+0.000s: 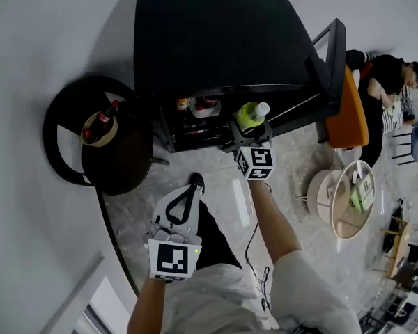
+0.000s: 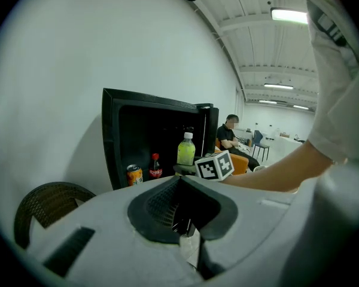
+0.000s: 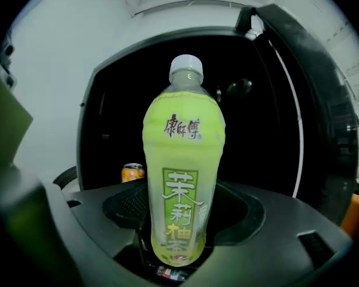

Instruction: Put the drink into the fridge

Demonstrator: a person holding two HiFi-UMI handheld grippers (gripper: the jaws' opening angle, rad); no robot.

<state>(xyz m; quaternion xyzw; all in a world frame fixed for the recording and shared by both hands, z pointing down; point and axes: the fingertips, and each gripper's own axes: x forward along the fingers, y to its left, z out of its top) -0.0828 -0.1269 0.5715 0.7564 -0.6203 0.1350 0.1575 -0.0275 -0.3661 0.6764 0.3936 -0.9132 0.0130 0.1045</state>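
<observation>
- My right gripper (image 3: 178, 247) pinches the green tea bottle (image 3: 183, 160) low on its body, one jaw pressed to each side. The bottle stands upright with its white cap on top.
- Straight ahead of that gripper, just beyond the bottle, is the dark open inside of the black fridge (image 3: 275, 100). Its door stands open off to the gripper's right.
- Ahead and to the left of the held bottle, an orange can (image 3: 132, 172) sits inside the fridge.
- In the head view, the bottle (image 1: 251, 114) is at the fridge's open front. I cannot tell if it has crossed the edge.
- My left gripper (image 2: 180, 178) has its jaws pressed together with nothing between them. It hangs back, behind and to the left of the right gripper.
- Ahead of the left gripper I see the can beside a red-capped cola bottle (image 2: 155, 167).
</observation>
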